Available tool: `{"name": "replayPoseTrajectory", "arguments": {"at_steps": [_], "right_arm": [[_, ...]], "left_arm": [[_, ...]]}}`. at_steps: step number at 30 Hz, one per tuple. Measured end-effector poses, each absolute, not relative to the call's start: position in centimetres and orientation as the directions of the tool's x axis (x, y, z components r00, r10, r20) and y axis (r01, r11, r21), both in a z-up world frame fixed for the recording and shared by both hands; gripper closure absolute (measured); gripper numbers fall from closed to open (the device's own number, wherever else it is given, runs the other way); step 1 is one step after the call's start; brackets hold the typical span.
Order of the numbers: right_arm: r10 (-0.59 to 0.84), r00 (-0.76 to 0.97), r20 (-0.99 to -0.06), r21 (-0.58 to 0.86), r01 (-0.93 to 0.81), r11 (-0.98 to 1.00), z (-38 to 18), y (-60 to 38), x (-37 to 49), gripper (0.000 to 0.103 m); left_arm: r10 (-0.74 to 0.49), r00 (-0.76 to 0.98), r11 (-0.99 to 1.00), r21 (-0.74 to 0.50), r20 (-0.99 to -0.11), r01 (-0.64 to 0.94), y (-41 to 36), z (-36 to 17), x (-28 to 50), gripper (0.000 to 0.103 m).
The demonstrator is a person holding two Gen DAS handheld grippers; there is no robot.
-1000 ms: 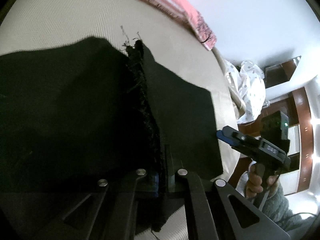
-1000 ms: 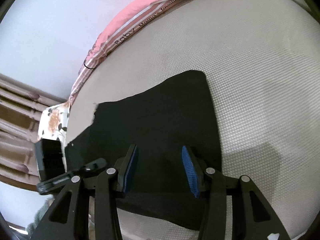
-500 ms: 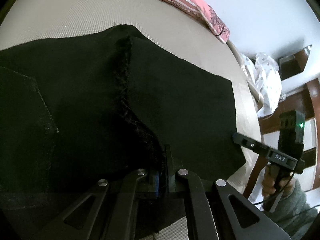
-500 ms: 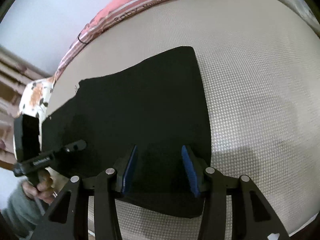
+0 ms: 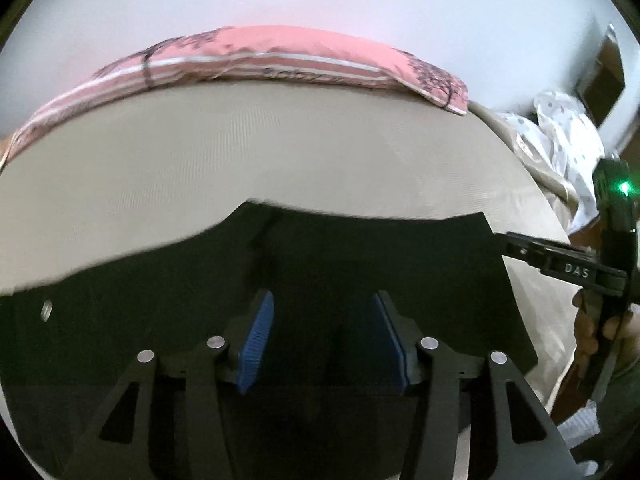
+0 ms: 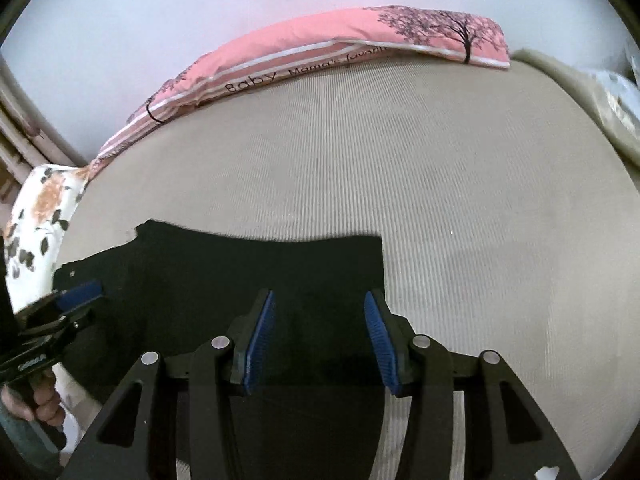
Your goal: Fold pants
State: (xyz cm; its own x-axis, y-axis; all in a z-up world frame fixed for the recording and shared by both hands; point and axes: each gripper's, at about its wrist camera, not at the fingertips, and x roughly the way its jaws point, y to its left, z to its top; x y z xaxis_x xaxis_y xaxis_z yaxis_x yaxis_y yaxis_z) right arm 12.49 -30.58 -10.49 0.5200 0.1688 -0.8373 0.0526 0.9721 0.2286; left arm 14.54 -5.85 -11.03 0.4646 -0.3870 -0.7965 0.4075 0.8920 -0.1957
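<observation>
Above the black pants (image 5: 360,264), left tongs (image 5: 324,340) just opening, right tongs (image 6: 318,340) apart, both empty.

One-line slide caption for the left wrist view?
Left tongs, just opened, above black pants lying on beige mattress.

The pink pillow (image 6: 320,56) at the far edge of the bed is showing a printed line in dark script reading "Baby Mama's", followed by a word beginning "fav" that is running out of legibility. The right gripper (image 5: 576,270), seen from the left wrist camera, is displaying the white letters "DAS" on its black body. Small white lettering on the left gripper (image 6: 34,362) is appearing too blurred to read.
</observation>
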Motion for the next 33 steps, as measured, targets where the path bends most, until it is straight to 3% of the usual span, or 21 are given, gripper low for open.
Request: {"name": "replayPoseTrajectory", "arguments": {"at_steps": [8, 15, 23, 29, 33], "right_arm": [[0.118, 0.502, -0.857, 0.164, 0.049, 0.985, -12.8, -30.5, 14.9, 0.06], [0.092, 0.502, -0.86, 0.123, 0.028, 0.992, -12.9, -30.3, 15.0, 0.059], [0.067, 0.499, -0.864, 0.104, 0.046, 0.994, -12.4, -29.9, 13.9, 0.06], [0.067, 0.478, -0.876, 0.105, 0.053, 0.993, -12.5, -29.6, 12.3, 0.06], [0.051, 0.47, -0.881, 0.083, 0.048, 0.995, -13.0, -29.0, 10.4, 0.06]], "left_arm": [[-0.34, 0.387, 0.9, -0.176, -0.857, 0.4, -8.8, -15.0, 19.2, 0.051], [-0.333, 0.418, 0.893, -0.14, -0.845, 0.428, -9.0, -14.8, 18.7, 0.051], [-0.285, 0.425, 0.917, -0.115, -0.859, 0.381, -7.1, -15.0, 15.6, 0.047], [-0.222, 0.491, 0.91, 0.002, -0.842, 0.414, -6.5, -15.0, 11.4, 0.047], [-0.237, 0.472, 0.915, -0.031, -0.849, 0.403, -5.9, -15.7, 9.7, 0.046]]}}
